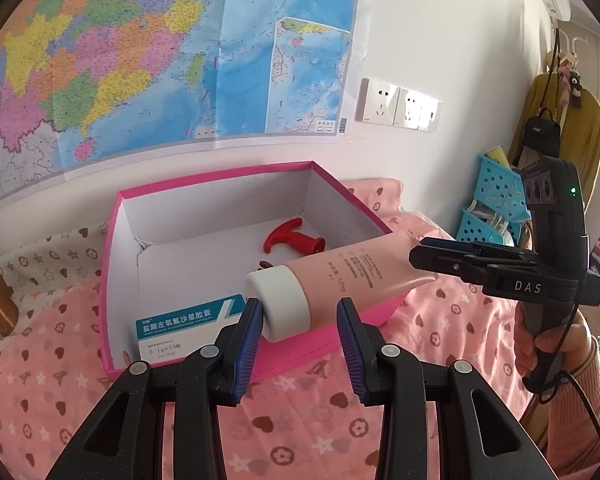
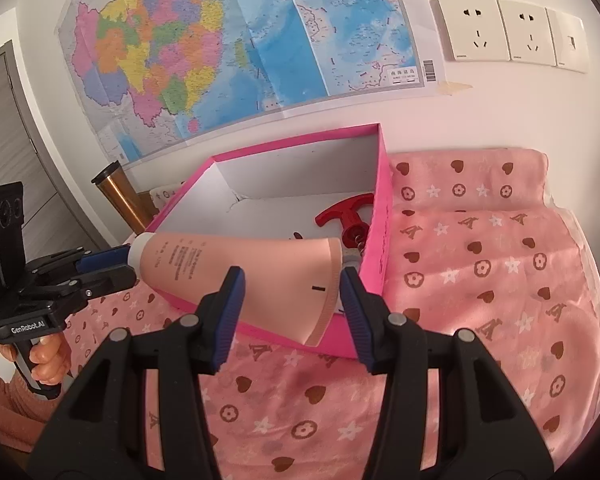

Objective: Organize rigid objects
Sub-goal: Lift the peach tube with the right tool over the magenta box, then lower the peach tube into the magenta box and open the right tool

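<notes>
Two grippers meet on one pink squeeze tube [image 1: 340, 276], which hangs slantwise over the near corner of the pink box [image 1: 220, 174].

- Right gripper [image 1: 418, 258]: pinching the tube's flat crimped end. Its own view shows the crimp filling the span between both pads. It appears to carry the tube's weight.
- Left gripper [image 1: 299, 308]: jaws spread round the white cap [image 1: 278, 304]. One blue pad [image 1: 250, 332] touches the cap's side and the other stands clear of it, so this reads as a steadying touch, not a grip.
- Box: sits on a pink patterned bedspread [image 1: 440, 320], so soft ground. Inside are a red-handled corkscrew [image 1: 290, 238] toward the far side and a blue-and-white medicine carton [image 1: 188, 326] against the near wall. A small dark item beside the cap is too small to name.

Judged step: set the tube down inside the box.

How to do it well:
- Aim for the bare floor between carton and corkscrew, tube lying parallel to the carton.
- Lower the cap end first, so the heavy end lands before the crimp.
- Clear the rim fully. A knock on that wall would likely shift or tip the box on bedding.
- Draw the left gripper off the cap before the descent, or it may snag the near wall.
- Release the crimp only once the tube's body rests flat.
</notes>
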`<state>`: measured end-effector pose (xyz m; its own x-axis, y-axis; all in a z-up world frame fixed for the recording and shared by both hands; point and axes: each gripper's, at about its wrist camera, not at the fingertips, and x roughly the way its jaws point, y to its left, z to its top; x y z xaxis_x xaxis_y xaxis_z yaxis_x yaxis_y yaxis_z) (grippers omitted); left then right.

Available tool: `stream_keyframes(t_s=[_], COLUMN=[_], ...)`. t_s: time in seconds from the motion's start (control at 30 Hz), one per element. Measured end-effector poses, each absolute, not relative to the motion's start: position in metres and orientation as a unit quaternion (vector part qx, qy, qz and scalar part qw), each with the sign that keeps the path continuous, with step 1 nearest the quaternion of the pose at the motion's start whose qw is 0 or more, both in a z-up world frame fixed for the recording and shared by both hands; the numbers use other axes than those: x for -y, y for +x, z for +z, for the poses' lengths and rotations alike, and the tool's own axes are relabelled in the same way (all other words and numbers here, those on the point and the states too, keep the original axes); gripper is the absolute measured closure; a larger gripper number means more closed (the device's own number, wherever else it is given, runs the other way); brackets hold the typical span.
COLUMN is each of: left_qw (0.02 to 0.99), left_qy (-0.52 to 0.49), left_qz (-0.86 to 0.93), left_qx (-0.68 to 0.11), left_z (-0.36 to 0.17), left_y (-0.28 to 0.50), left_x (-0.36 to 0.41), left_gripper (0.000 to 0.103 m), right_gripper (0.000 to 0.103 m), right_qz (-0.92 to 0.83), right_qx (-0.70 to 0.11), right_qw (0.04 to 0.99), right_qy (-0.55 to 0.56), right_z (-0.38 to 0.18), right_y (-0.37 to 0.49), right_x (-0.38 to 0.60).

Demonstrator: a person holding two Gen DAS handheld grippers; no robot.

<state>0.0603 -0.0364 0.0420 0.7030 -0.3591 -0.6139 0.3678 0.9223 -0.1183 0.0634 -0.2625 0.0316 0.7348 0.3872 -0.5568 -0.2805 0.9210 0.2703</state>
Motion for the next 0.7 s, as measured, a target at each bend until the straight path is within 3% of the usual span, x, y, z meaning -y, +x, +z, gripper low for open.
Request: stream_keyframes(t_s=[0.7], left_qw=[0.920], left_qy=[0.008], left_qz=[-0.190], left_qx=[-0.343], left_z=[0.034], left_y=[0.079], left_x=[0.041], left_gripper=[0.065], right_gripper=[0.051], right_qz=[0.169], right_qx=[-0.329], right_qw=[0.926], right_qy=[0.081], right_z=[0.025], right_y=[0.083], right_x=[0.269])
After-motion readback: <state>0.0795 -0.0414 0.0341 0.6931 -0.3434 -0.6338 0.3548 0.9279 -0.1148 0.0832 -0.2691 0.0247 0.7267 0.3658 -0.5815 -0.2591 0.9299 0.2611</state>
